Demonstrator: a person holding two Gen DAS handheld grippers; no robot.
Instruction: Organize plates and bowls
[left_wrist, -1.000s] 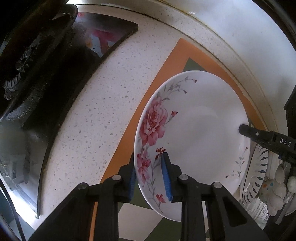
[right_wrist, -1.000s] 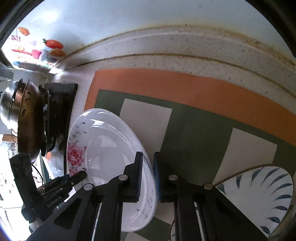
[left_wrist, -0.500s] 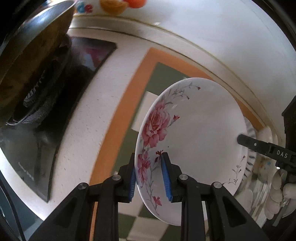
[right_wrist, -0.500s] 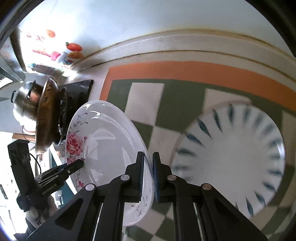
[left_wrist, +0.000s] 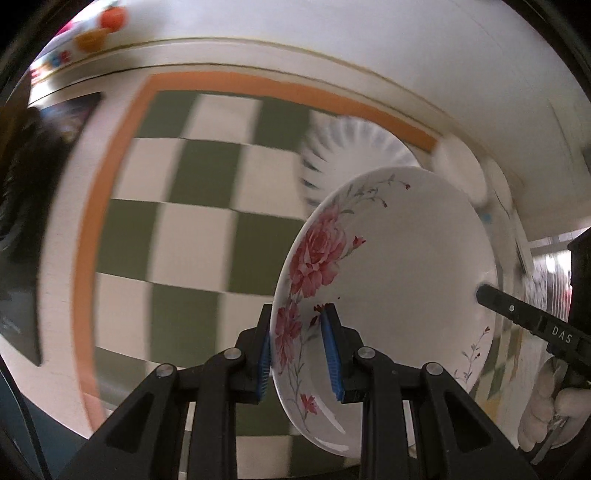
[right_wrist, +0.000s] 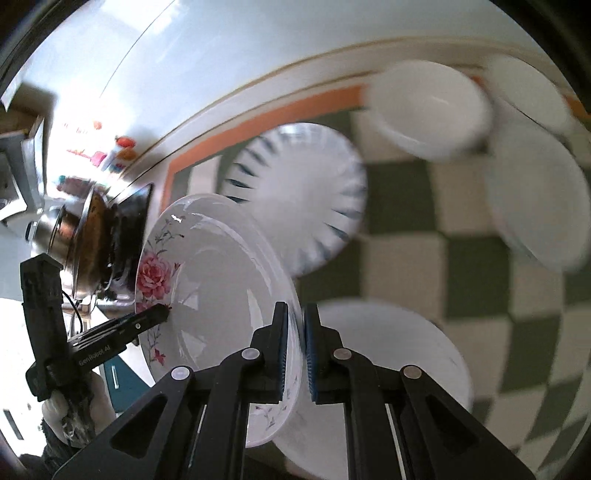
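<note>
A white plate with pink roses (left_wrist: 399, 266) is held in the air, tilted, by both grippers. My left gripper (left_wrist: 297, 354) is shut on its rose-side rim. My right gripper (right_wrist: 294, 350) is shut on the opposite rim (right_wrist: 221, 280); its finger also shows in the left wrist view (left_wrist: 517, 314). A white plate with dark blue rim strokes (right_wrist: 295, 199) lies on the checked mat behind; it also shows in the left wrist view (left_wrist: 354, 147). A white bowl (right_wrist: 424, 107) and other white dishes (right_wrist: 535, 199) lie to the right. Another white plate (right_wrist: 391, 354) lies under my right gripper.
A green and cream checked mat with an orange border (left_wrist: 192, 206) covers the counter. A black stove with a metal pot (right_wrist: 85, 236) stands at the left. The white wall (right_wrist: 258, 55) runs along the back.
Both grippers have lifted the rose plate higher and carried it right, away from the stove. More of the mat, the blue-stroked plate and the white bowls have come into view.
</note>
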